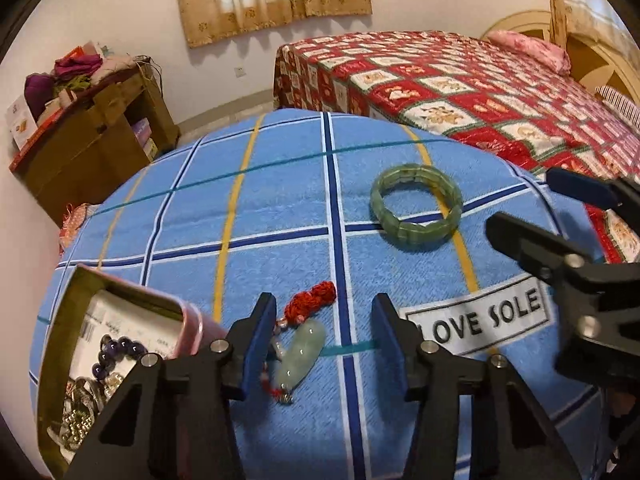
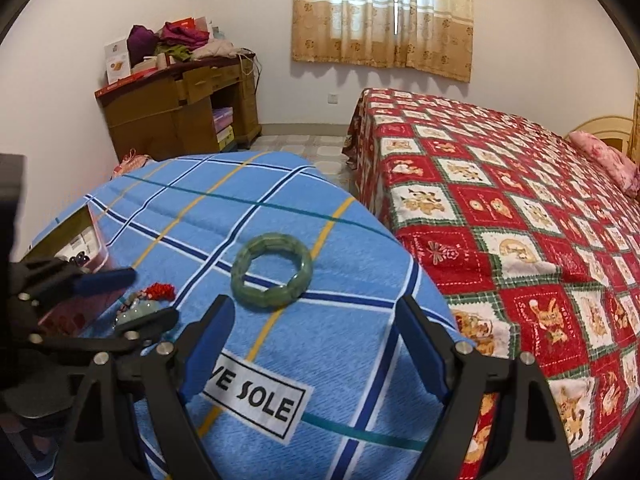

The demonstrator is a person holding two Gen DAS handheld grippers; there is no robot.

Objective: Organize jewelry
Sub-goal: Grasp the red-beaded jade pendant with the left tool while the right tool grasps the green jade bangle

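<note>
1. Left wrist: left gripper (image 1: 324, 344) spread over jade pendant (image 1: 301, 354) with red cord, pads not pinching yet. Box (image 1: 76, 320) beside it already holding beads, so partly sorted.
2. Right wrist: right gripper (image 2: 316, 344) spread wide, holding nothing, just short of green bracelet (image 2: 272, 271) lying loose on blue cloth (image 2: 360, 380). Pendant and bracelet both left to box, looks like.

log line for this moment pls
left gripper: jaws open around jade pendant | right gripper: open, short of green bracelet
</note>
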